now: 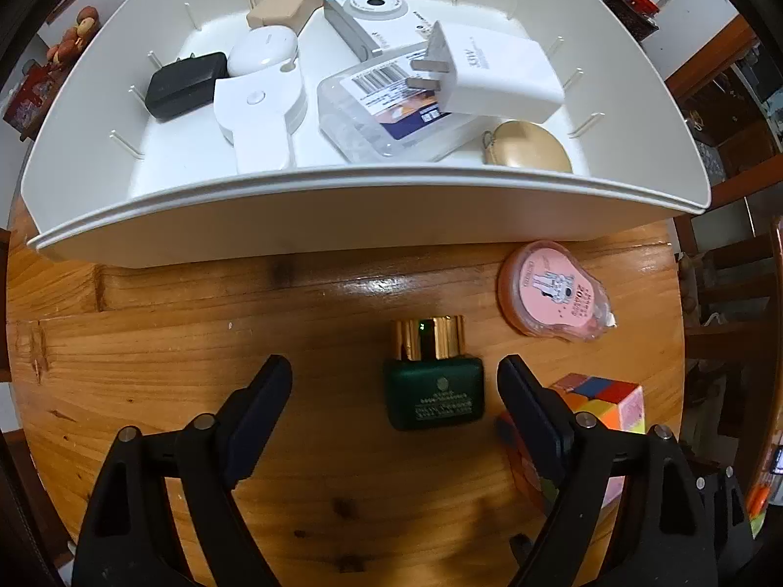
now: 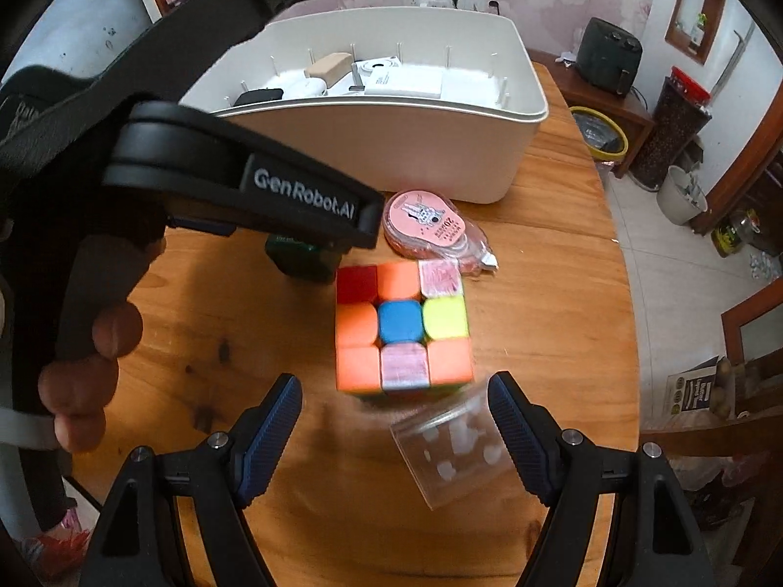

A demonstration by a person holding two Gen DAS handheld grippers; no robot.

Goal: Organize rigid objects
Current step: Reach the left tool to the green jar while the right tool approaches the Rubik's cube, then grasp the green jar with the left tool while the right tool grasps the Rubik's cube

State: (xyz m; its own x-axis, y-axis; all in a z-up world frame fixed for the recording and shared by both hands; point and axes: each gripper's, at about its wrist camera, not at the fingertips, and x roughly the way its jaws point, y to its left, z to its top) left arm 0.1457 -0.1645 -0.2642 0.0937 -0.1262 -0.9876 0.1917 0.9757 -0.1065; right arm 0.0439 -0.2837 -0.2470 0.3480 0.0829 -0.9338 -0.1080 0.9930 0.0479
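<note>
A green bottle with a gold cap (image 1: pixel 433 381) lies on the wooden table between the fingers of my open left gripper (image 1: pixel 395 381); nothing touches it. A colour cube (image 2: pixel 402 327) stands in front of my open right gripper (image 2: pixel 394 403), and shows in the left wrist view (image 1: pixel 604 403) right of the left gripper. A small clear plastic box (image 2: pixel 452 447) lies by the right finger of the right gripper. A pink round pack (image 1: pixel 550 296) lies near the white bin (image 1: pixel 342 225), which holds a white charger (image 1: pixel 489 73), a camera (image 1: pixel 372 14) and several other items.
The left gripper's body (image 2: pixel 244 181) crosses the right wrist view above the green bottle (image 2: pixel 306 259). The table edge (image 2: pixel 626 323) runs close on the right, with floor, buckets and furniture beyond.
</note>
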